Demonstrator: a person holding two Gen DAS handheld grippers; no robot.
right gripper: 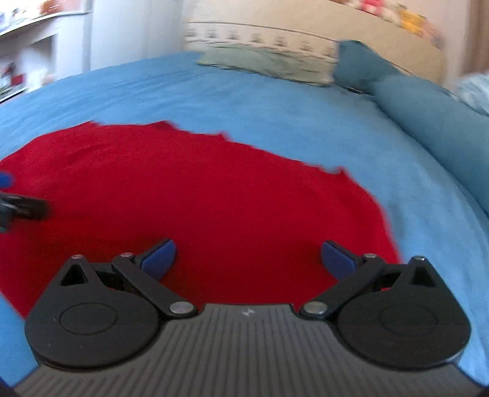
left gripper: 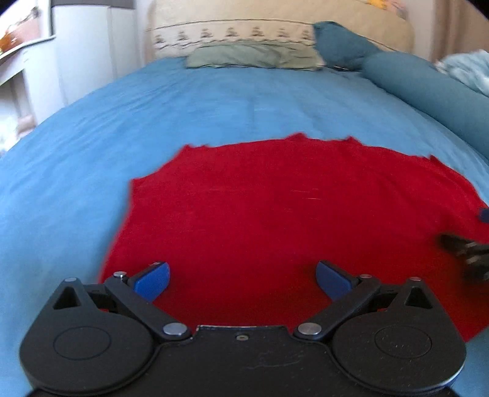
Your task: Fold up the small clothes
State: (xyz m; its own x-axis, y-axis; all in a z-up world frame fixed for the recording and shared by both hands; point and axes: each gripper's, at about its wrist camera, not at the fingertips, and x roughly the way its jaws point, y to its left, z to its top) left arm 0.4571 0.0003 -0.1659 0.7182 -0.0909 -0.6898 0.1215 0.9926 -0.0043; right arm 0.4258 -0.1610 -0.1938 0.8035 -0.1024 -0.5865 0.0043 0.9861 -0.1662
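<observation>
A red garment (left gripper: 275, 213) lies spread flat on the blue bed sheet (left gripper: 152, 122); it also shows in the right wrist view (right gripper: 183, 198). My left gripper (left gripper: 243, 279) is open and empty, hovering over the garment's near left part. My right gripper (right gripper: 248, 259) is open and empty, over the garment's near right part. Each gripper shows at the edge of the other's view: the right one as a dark blur in the left wrist view (left gripper: 467, 250), the left one in the right wrist view (right gripper: 18, 207).
At the head of the bed lie a pale green pillow (left gripper: 253, 55), a teal pillow (left gripper: 339, 42) and a long teal bolster (left gripper: 428, 88) along the right side. A beige headboard (left gripper: 275, 18) stands behind. White shelves (left gripper: 27, 61) stand left of the bed.
</observation>
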